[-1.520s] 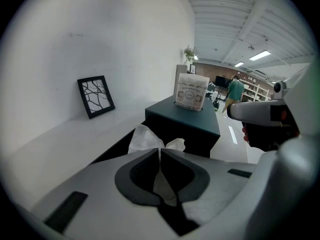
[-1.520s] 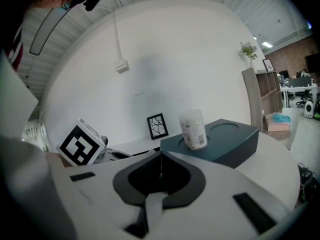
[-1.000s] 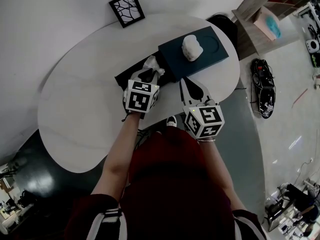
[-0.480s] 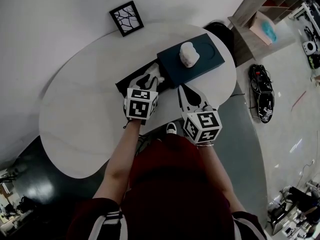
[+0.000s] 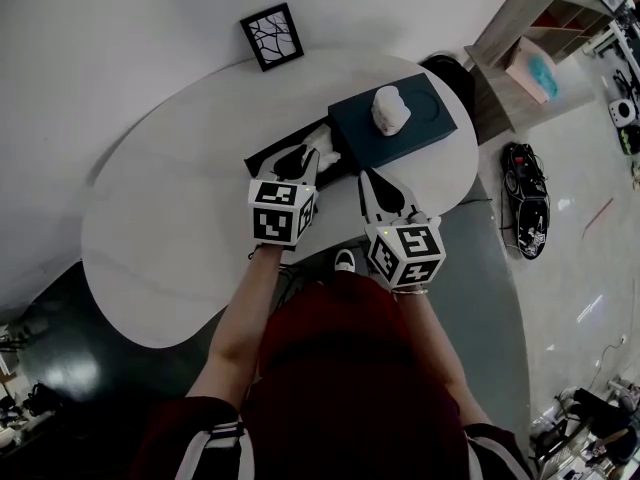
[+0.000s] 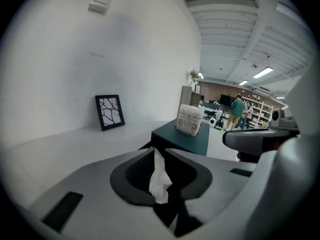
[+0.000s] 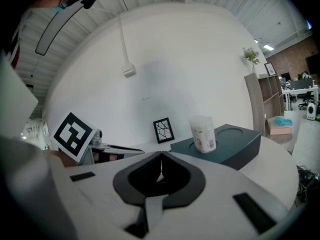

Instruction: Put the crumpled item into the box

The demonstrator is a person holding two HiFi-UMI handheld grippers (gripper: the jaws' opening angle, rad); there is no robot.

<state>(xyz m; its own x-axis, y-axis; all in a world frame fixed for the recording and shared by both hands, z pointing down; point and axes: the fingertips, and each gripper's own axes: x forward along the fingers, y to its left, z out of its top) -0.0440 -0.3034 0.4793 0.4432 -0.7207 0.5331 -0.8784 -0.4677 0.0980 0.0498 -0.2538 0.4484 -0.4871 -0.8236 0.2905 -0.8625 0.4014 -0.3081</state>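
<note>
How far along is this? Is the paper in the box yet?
Done: the crumpled tissue is picked up, pinched in the left gripper's jaws. In hand: it hangs at the low black box. Left: dropping it in. The right gripper is shut, empty.

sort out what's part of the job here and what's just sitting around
In the job: crumpled tissue, pinched in the left hand-held gripper; low black box beneath it.

Just lying about: teal box, white container on it, framed picture, right hand-held gripper, shut and empty.
</note>
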